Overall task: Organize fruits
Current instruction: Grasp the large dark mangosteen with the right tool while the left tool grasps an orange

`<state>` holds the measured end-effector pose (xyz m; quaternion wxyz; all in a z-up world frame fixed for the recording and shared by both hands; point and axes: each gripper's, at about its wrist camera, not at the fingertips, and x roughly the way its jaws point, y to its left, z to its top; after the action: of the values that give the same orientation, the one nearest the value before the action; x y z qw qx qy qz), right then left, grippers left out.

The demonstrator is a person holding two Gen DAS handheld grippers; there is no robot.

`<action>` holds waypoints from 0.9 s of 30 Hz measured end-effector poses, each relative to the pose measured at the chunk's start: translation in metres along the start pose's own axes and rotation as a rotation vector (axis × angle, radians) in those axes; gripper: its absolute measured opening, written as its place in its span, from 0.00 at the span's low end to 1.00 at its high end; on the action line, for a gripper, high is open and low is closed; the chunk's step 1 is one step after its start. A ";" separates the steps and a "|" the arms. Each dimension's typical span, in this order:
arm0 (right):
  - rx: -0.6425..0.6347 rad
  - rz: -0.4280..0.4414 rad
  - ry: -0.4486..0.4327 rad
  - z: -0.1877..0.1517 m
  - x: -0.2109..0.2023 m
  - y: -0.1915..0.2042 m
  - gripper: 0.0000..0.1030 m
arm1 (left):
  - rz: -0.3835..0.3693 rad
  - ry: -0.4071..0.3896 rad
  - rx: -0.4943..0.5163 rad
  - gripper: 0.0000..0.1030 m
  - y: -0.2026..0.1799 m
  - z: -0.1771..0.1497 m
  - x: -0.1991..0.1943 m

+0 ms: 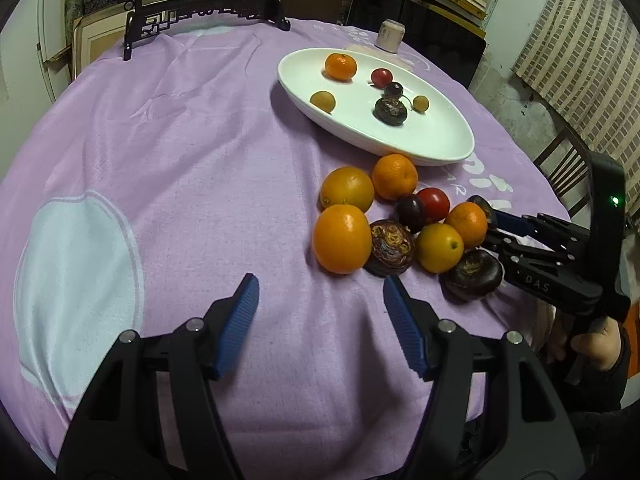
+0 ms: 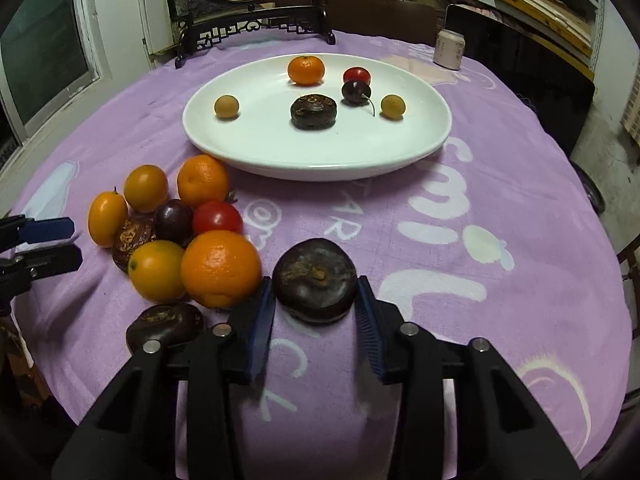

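Observation:
A white oval plate (image 2: pixel 420 148) on the purple cloth holds a tangerine (image 2: pixel 306 69), a red tomato, a cherry, a dark water chestnut (image 2: pixel 313 111) and two small yellow fruits. A heap of fruit (image 2: pixel 188 232) lies on the cloth in front of it. My right gripper (image 2: pixel 316 304) has its blue pads on both sides of a dark water chestnut (image 2: pixel 315 280) that rests on the cloth. In the left wrist view this gripper (image 1: pixel 494 226) reaches into the heap (image 1: pixel 392 220) from the right. My left gripper (image 1: pixel 320 292) is open and empty, just before the heap.
A dark carved stand (image 2: pixel 256 28) with a round picture stands at the table's far edge. A small white jar (image 2: pixel 450 49) sits far right. Another dark chestnut (image 2: pixel 164 326) lies left of my right gripper. A chair (image 1: pixel 564 168) stands at the right.

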<state>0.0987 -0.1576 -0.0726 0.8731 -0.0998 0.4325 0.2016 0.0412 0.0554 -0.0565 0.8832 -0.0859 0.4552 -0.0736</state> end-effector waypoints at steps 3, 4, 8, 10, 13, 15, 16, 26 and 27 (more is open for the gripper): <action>0.044 0.027 0.005 -0.003 -0.005 -0.006 0.40 | -0.003 0.010 0.003 0.64 -0.001 0.003 0.004; 0.056 0.035 0.007 -0.005 -0.007 -0.007 0.40 | -0.006 0.014 0.004 0.64 -0.002 0.004 0.005; 0.084 0.041 0.010 -0.016 -0.016 -0.013 0.40 | -0.022 0.038 -0.002 0.64 -0.005 0.010 0.013; 0.092 0.046 0.008 -0.021 -0.020 -0.015 0.40 | -0.019 0.048 -0.012 0.64 -0.005 0.013 0.019; 0.101 0.059 0.005 -0.025 -0.025 -0.016 0.40 | -0.015 0.032 -0.029 0.57 -0.003 0.021 0.026; 0.106 0.067 0.005 -0.026 -0.025 -0.016 0.40 | -0.026 0.019 -0.034 0.52 -0.003 0.027 0.032; 0.109 0.071 0.004 -0.027 -0.026 -0.015 0.40 | -0.035 0.014 -0.034 0.51 -0.003 0.029 0.035; 0.118 0.083 -0.013 -0.029 -0.035 -0.013 0.40 | -0.029 0.008 -0.008 0.34 -0.019 0.015 0.025; 0.118 0.081 -0.016 -0.028 -0.036 -0.013 0.40 | -0.030 0.006 -0.009 0.34 -0.018 0.013 0.022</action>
<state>0.0649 -0.1886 -0.0615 0.8721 -0.0289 0.4402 0.2117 0.0634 0.0345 -0.0622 0.8801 -0.0964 0.4570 -0.0849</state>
